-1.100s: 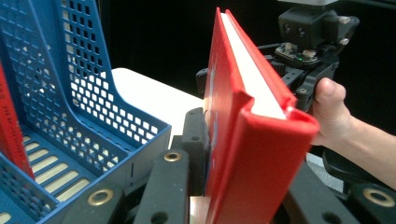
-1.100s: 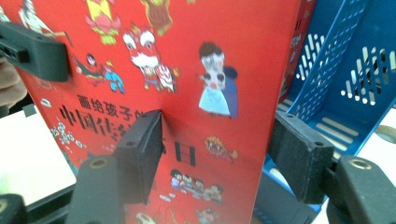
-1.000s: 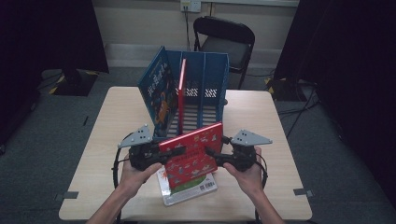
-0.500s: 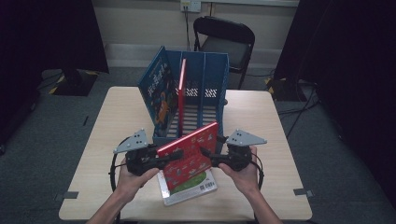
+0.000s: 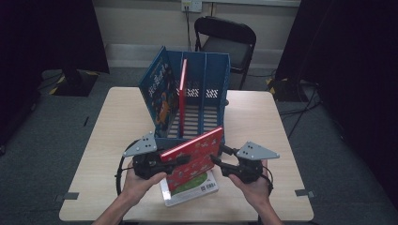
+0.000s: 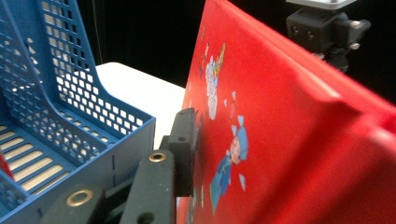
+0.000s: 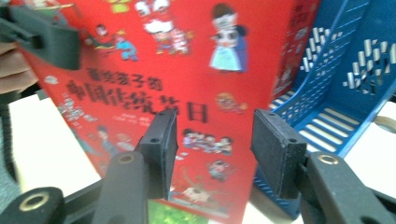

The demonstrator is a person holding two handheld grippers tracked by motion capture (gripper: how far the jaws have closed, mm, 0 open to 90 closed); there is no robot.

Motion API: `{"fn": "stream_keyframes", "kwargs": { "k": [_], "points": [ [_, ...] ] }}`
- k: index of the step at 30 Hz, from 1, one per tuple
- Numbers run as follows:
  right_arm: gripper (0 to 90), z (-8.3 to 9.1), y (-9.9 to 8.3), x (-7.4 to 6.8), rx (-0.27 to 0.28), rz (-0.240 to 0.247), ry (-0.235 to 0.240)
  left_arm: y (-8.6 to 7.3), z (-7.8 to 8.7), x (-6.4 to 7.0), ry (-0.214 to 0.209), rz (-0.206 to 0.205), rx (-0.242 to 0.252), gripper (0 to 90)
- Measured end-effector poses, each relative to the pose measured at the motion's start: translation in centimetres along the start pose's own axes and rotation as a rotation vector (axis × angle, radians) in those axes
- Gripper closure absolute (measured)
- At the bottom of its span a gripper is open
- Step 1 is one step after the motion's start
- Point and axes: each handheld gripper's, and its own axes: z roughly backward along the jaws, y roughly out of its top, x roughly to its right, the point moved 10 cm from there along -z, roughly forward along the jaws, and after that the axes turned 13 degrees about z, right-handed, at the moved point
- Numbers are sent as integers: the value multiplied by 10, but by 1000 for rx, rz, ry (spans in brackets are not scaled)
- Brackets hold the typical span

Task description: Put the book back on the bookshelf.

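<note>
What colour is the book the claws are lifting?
Red, with cartoon pictures; the book shows best in the right gripper view.

Left gripper (image 5: pixel 180 160): black body, grey three-cornered plate on top, black cable looping from its rear. Jaws black, with round brass-ringed screw holes. Right gripper (image 5: pixel 217 158): same black build, grey plate, flat rectangular black pads (image 7: pixel 274 151) with small corner holes. Forearms bare; no sleeves visible.
</note>
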Motion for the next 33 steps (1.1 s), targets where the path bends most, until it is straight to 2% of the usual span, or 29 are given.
{"fn": "stream_keyframes", "kwargs": {
  "k": [5, 8, 17, 20, 23, 26, 28, 33],
  "points": [
    [462, -5, 0, -7, -8, 13, 5, 3, 2, 1, -19, 17, 0, 639],
    [434, -5, 0, -7, -10, 19, -5, 7, 6, 3, -54, 44, 15, 620],
    [364, -3, 0, 0, -3, -3, -57, 20, 19, 7, -69, 45, 46, 530],
    [332, -3, -2, 4, -2, -10, -76, 21, 20, 6, -69, 50, 49, 545],
    [324, -4, -3, 7, -4, -29, -77, 18, 18, 10, -90, 45, 30, 584],
    [351, -9, -1, 6, -4, -15, -71, 15, 14, 17, -102, 29, 10, 599],
    [337, -13, 0, 4, -2, -9, -50, 15, 13, 18, -74, 16, 8, 588],
    [359, -20, 4, 6, -3, 11, -45, 19, 16, 15, -70, 33, 18, 579]
  ]
}}
